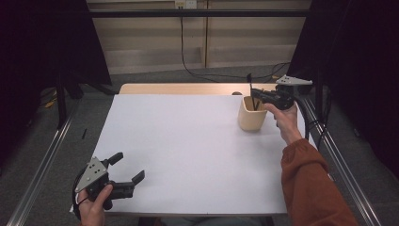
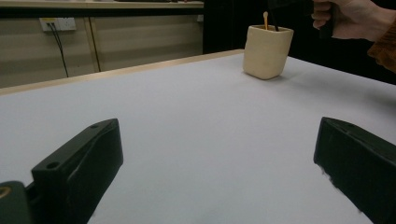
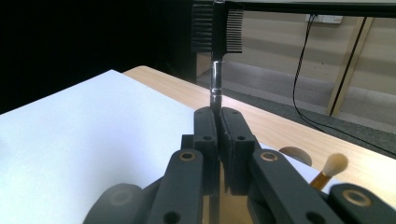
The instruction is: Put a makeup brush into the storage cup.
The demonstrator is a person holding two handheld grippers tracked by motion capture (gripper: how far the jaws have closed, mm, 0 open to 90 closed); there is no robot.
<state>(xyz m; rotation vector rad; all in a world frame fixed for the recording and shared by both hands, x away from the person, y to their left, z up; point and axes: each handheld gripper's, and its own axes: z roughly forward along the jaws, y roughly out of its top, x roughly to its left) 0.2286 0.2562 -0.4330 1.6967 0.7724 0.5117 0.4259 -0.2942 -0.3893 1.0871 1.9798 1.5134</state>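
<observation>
A cream cup (image 1: 251,115) stands at the far right of the white table top (image 1: 188,141). My right gripper (image 1: 256,96) hovers just over the cup's rim, shut on the thin handle of a black comb-and-brush tool (image 3: 217,28) that stands upright with its head on top. In the right gripper view the jaws (image 3: 217,114) pinch that handle, and a tan-tipped brush (image 3: 334,164) leans in the cup below. My left gripper (image 1: 128,166) rests near the table's front left corner, open and holding nothing. Its own view (image 2: 215,154) looks across at the cup (image 2: 267,51).
A wooden strip (image 1: 188,88) runs along the table's far edge. Metal rails flank the table on both sides. A black cable (image 1: 188,70) trails over the floor behind, below a wall socket. An orange sleeve (image 1: 310,183) reaches in along the right edge.
</observation>
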